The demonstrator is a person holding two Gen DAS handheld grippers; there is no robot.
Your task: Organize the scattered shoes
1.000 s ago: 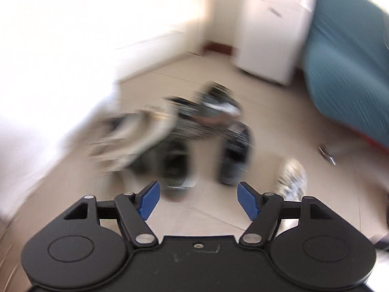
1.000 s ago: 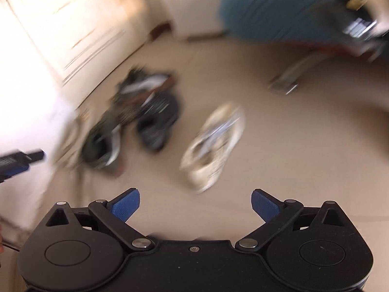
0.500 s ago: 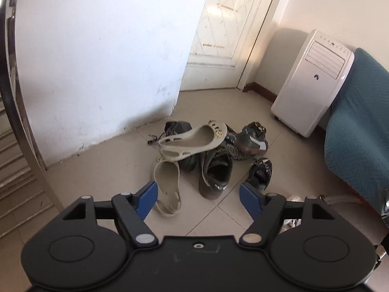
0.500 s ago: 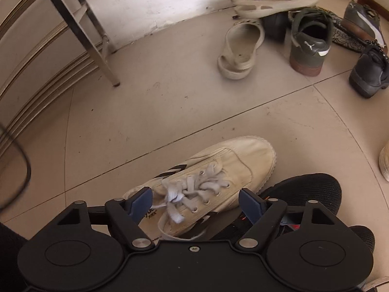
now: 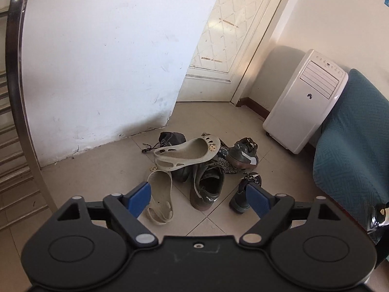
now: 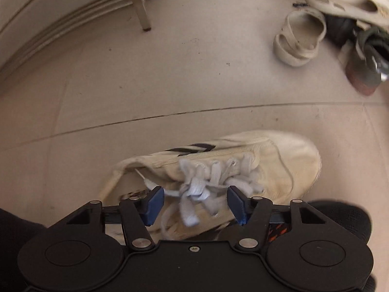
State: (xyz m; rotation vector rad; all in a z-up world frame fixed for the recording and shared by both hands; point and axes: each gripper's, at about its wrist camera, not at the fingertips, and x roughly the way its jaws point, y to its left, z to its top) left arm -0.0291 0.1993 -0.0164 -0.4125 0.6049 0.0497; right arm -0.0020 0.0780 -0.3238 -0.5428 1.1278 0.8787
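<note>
Beige floor tiles (image 6: 170, 77) are now crowded by the cream sneaker (image 6: 243, 165), neared by the right gripper (image 6: 195, 202), fingers narrowed around its laces; left gripper (image 5: 198, 199) stays spread above the shoe pile (image 5: 201, 165).

White air cooler (image 5: 305, 104) beside teal sofa (image 5: 352, 143); panelled door (image 5: 226, 36); metal leg (image 6: 138, 2).

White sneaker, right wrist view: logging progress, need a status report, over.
Right hand-held gripper open, straddling the white sneaker laces, no grasp yet. Left hand-held gripper open, empty, facing the shoe pile. Black shoe beside the sneaker.
</note>
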